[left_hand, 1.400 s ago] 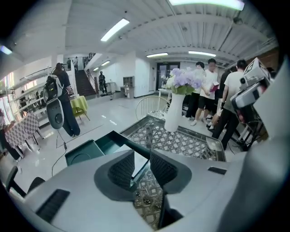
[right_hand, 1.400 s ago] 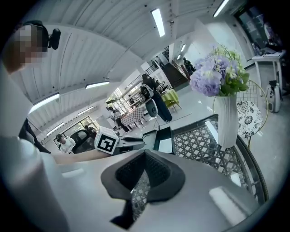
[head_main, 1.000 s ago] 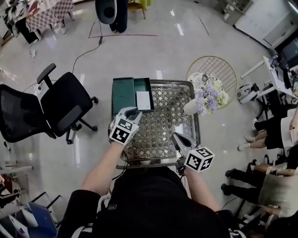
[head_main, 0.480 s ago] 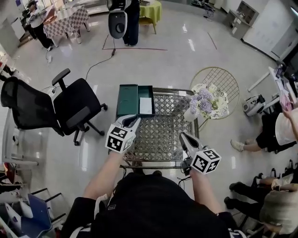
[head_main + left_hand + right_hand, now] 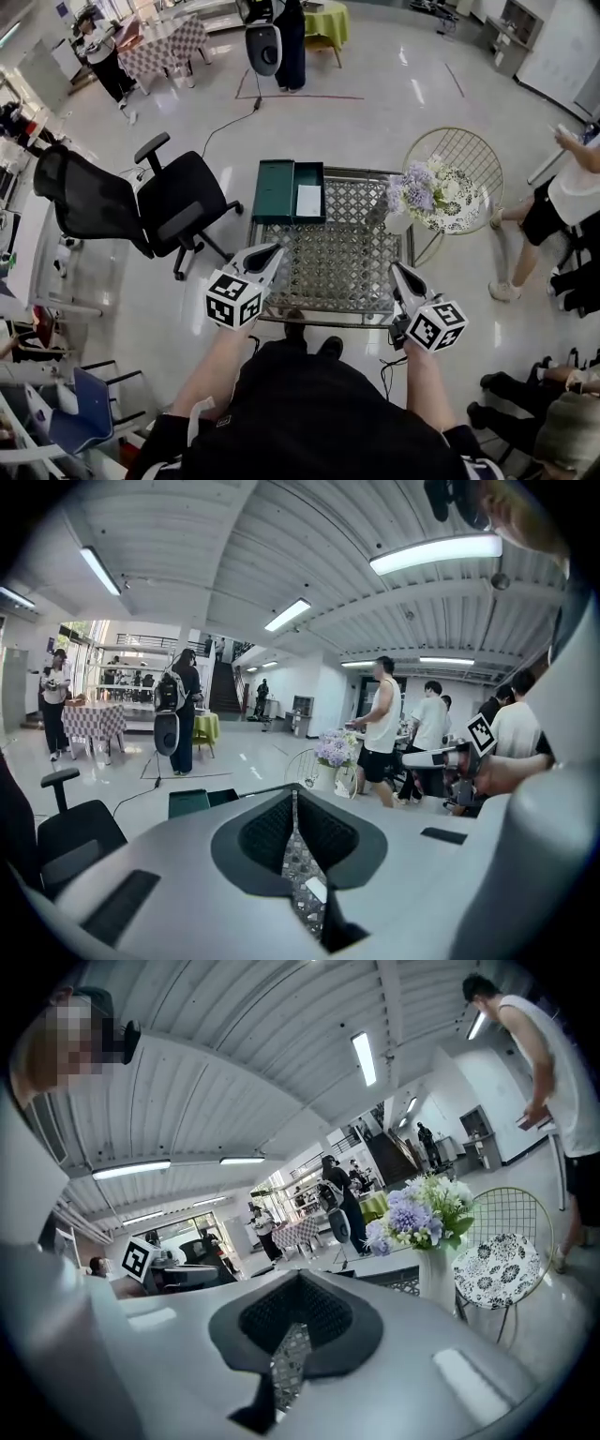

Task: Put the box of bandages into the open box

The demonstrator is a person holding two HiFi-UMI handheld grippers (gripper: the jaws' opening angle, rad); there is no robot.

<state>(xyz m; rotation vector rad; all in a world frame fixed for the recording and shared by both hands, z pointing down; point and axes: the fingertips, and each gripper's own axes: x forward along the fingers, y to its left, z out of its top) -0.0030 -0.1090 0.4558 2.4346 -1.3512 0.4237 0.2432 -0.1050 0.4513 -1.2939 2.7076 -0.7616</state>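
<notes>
Both grippers pulled back toward table's (image 5: 337, 272) near edge since 1 s ago. Bandage box (image 5: 308, 199), print too small to read, lies in open box (image 5: 275, 178), far left. Left gripper (image 5: 272, 251) jaws closing, nearly together, empty; right gripper (image 5: 398, 270) jaws pressed together, empty.

Left tongs (image 5: 273, 251): held at about 8 o'clock from the middle of the head view, tips aimed toward 1 o'clock.
Left jaws: closing, almost together with only a thin slit between the pads; nothing between them.
Left forearm (image 5: 211, 361): bare, rising from 7 o'clock to the tongs, elbow out.
Right tongs (image 5: 397, 270): at about 4 o'clock, tips aimed toward 11 o'clock, level with the left pair and well apart from it.
Right jaws: together at the tips, empty.
Right forearm (image 5: 419, 375): bare, rising from 5 o'clock.
</notes>
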